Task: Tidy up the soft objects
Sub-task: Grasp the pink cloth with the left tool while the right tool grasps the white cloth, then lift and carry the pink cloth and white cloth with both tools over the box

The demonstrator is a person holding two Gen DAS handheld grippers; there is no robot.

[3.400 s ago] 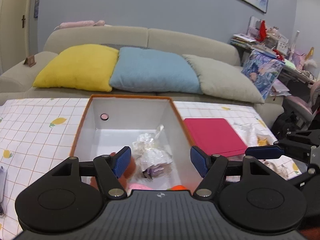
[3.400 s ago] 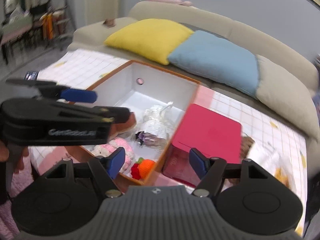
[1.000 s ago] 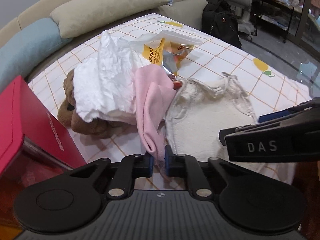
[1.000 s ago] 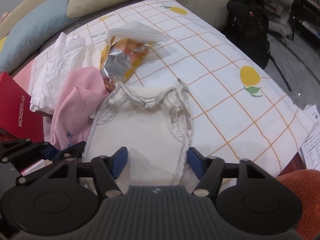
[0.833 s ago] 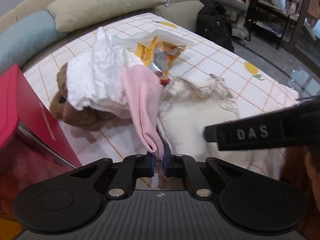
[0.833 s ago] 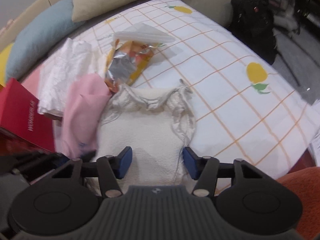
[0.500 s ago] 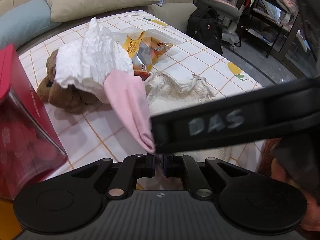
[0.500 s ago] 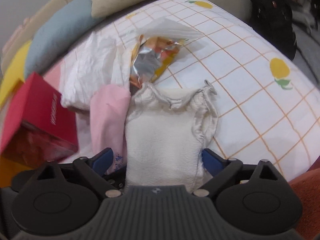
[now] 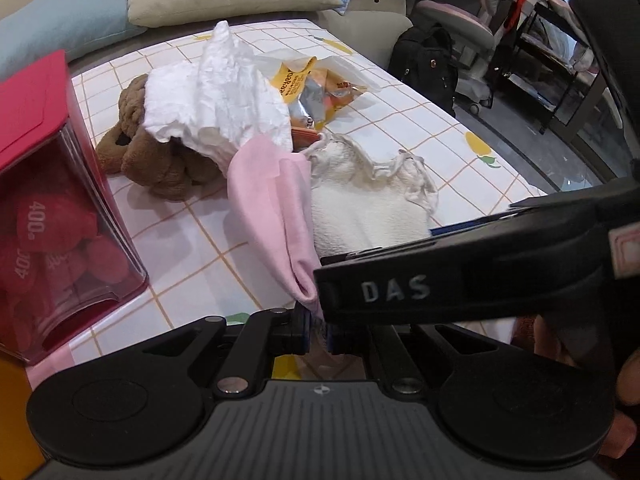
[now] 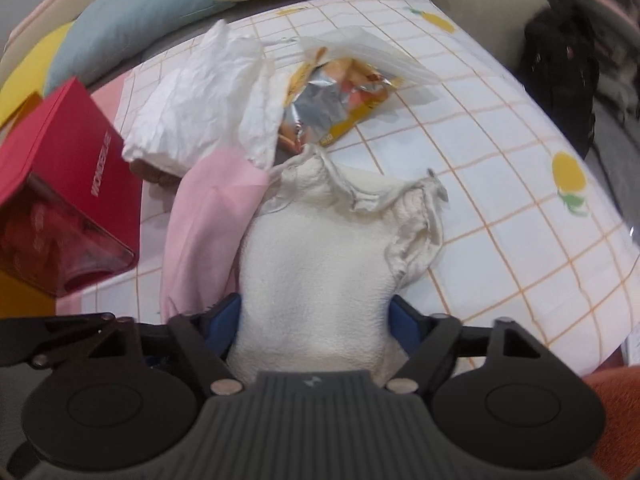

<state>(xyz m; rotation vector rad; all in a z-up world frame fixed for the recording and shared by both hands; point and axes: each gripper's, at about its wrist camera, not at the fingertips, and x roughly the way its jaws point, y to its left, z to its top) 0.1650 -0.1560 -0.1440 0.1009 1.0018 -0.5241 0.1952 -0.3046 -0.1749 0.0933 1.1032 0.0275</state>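
My left gripper (image 9: 317, 330) is shut on the near end of a pink cloth (image 9: 276, 208), which stretches back toward the pile; the cloth also shows in the right wrist view (image 10: 204, 216). My right gripper (image 10: 316, 320) is open, its blue pads on either side of the near end of a cream knitted garment (image 10: 320, 264) that lies flat on the table; that garment also shows in the left wrist view (image 9: 368, 196). The right gripper's body (image 9: 480, 272) crosses in front of the left camera.
A crumpled white cloth (image 9: 216, 96) lies over a brown plush toy (image 9: 160, 164). A snack bag (image 10: 336, 92) lies behind the garment. A red box (image 9: 52, 200) stands at the left. The table's edge (image 10: 600, 320) runs close on the right, with a black backpack (image 9: 428, 60) beyond.
The left gripper has pulled the pink cloth back toward the near edge. The right gripper has come down over the cream garment, jaws open wider around it.
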